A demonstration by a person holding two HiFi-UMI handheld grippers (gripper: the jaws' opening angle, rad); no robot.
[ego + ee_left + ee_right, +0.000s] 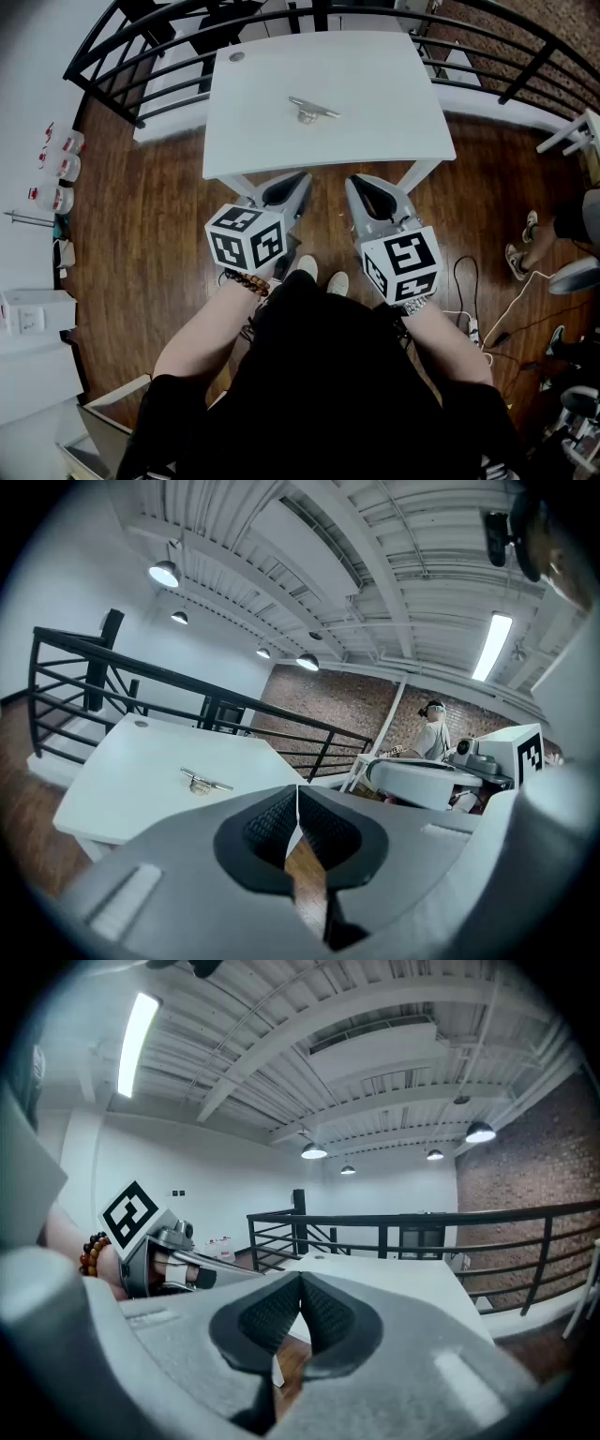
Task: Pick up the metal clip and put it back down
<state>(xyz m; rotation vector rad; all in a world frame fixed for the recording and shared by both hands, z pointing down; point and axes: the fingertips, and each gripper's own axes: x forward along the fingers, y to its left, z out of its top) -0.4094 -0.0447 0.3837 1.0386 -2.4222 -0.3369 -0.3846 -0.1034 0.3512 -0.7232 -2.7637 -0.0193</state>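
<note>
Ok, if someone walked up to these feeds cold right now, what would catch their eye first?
Probably the small metal clip, lying alone near the middle of the white table. Next, the left tongs and right tongs, both shut and empty, held side by side just short of the table's near edge. A black railing curves round the table's far side.

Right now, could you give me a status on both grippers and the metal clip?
Left gripper shut, empty. Right gripper shut, empty. Metal clip lying on white table, untouched. Nothing in the way.
</note>
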